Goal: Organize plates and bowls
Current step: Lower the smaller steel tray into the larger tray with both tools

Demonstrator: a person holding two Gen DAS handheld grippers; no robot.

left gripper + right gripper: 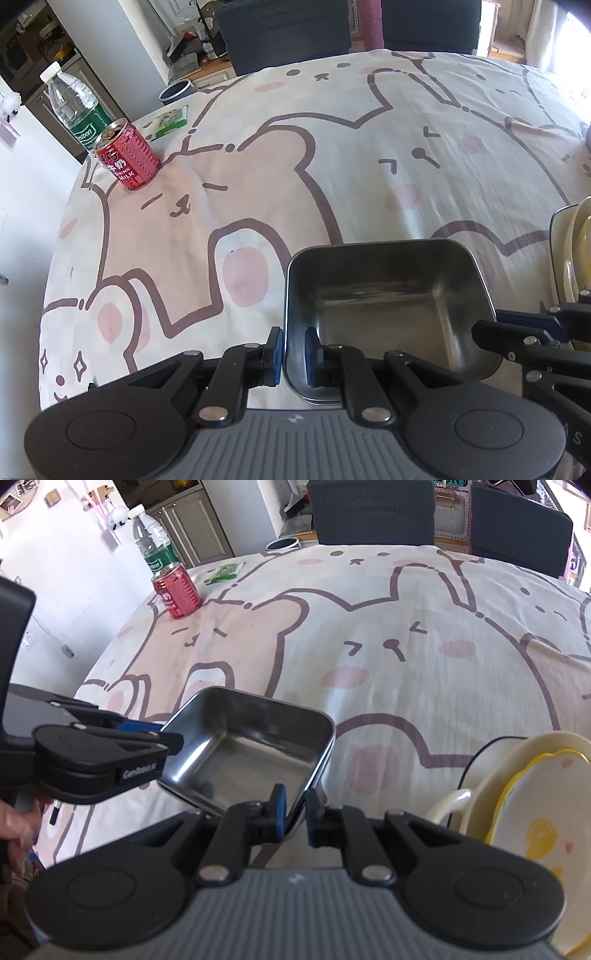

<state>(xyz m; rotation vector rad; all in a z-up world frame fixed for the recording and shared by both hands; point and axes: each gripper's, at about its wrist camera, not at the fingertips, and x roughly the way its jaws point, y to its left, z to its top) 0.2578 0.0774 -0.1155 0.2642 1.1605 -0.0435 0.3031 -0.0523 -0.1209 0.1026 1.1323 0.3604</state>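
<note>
A square stainless steel tray [388, 295] [251, 746] sits low over the cartoon tablecloth, and a second metal rim shows just under it. My left gripper [294, 354] [168, 734] straddles the tray's left wall; a slit shows beside the inner pad, so it stands open. On the near right corner my right gripper [296, 812] [491, 323] is shut on the tray's rim. Just right of the tray stands a cream dish with a handle [480, 794] [576, 258], and a yellow-rimmed bowl [535, 812] with a duck print lies in it.
A red milk can [127, 155] [179, 590], a water bottle [74, 103] [153, 542] and a green packet [170, 120] [225, 572] stand at the table's far left corner. Two dark chairs [284, 33] back the far edge. A hand [14, 823] holds the left gripper.
</note>
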